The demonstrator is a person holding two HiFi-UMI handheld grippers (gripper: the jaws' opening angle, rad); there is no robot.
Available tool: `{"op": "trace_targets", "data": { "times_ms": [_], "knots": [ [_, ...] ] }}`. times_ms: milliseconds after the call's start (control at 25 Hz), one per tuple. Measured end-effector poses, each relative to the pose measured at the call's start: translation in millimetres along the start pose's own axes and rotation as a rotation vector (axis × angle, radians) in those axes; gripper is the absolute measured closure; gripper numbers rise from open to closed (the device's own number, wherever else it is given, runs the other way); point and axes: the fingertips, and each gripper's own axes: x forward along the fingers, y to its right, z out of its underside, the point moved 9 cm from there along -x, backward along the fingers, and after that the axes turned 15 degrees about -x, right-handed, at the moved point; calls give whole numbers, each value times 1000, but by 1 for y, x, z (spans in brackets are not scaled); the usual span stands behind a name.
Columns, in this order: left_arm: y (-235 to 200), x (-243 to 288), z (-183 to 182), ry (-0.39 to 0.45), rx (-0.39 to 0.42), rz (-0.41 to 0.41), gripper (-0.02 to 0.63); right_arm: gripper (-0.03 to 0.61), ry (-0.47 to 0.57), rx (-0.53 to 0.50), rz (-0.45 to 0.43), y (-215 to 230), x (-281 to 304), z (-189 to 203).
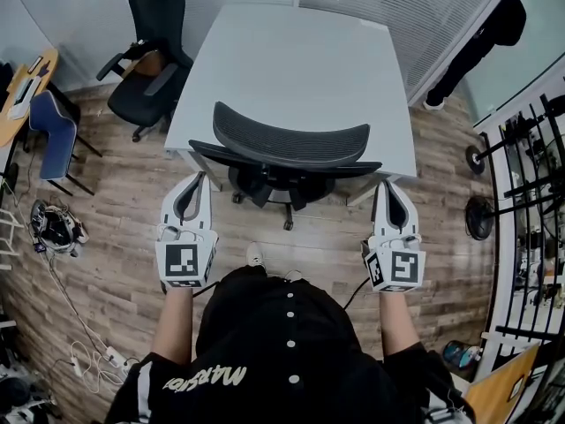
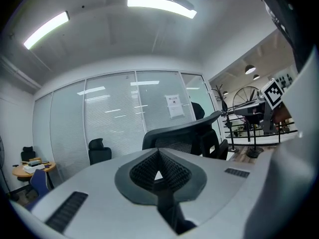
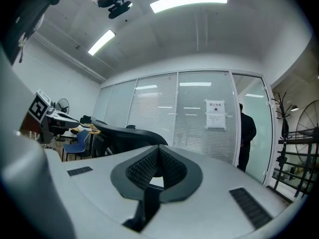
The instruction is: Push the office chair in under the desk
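Observation:
The black mesh-backed office chair (image 1: 291, 144) stands at the near edge of the white desk (image 1: 300, 60), its seat and base tucked beneath the top. My left gripper (image 1: 198, 178) hovers just off the chair's left side, jaws shut with nothing in them. On the other side, my right gripper (image 1: 387, 186) is likewise shut and empty. Neither visibly touches the chair. In the left gripper view the closed jaws (image 2: 158, 154) point past the chair back (image 2: 184, 133). The right gripper view shows its closed jaws (image 3: 158, 152) with the chair back (image 3: 124, 133) to the left.
A second black office chair (image 1: 150, 51) stands left of the desk. A blue chair (image 1: 53, 135) and a round wooden table (image 1: 26, 87) are far left. Cables (image 1: 79, 343) trail on the wooden floor. A person in black (image 1: 481, 42) stands beyond the glass wall; metal racks (image 1: 530, 193) line the right.

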Motion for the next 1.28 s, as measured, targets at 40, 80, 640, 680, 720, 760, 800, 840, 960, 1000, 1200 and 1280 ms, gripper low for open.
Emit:
{"op": "trace_targets", "data": {
  "times_ms": [40, 80, 640, 680, 720, 760, 800, 840, 960, 1000, 1200, 1280],
  "knots": [
    [1, 0, 0, 2, 4, 3, 597, 551, 5, -3, -3, -1, 0, 0],
    [1, -1, 0, 4, 6, 6, 597, 551, 9, -5, -4, -2, -1, -1],
    [7, -3, -1, 15, 21, 18, 597, 551, 5, -11, -12, -5, -3, -6],
    [7, -3, -1, 15, 22, 20, 597, 551, 6, -9, -11, -6, -3, -7],
    [8, -3, -2, 15, 22, 21, 597, 551, 7, -7, -11, -6, -3, -8],
    [8, -3, -2, 15, 21, 22, 597, 551, 8, -7, -12, -7, -2, -8],
    [8, -3, -3, 16, 22, 24, 597, 551, 9, -9, -13, -7, -2, -9],
    [9, -3, -3, 17, 23, 26, 597, 551, 10, -11, -15, -7, -2, -9],
    [11, -2, -4, 19, 29, 28, 597, 551, 16, -18, -19, -7, -2, -9],
    [12, -2, -4, 20, 31, 29, 597, 551, 16, -17, -18, -7, -3, -9],
    [13, -2, -4, 18, 28, 31, 597, 551, 22, -33, -25, -6, -3, -8],
    [14, -2, -4, 18, 29, 32, 597, 551, 18, -32, -22, -6, -3, -9]
  ]
}}
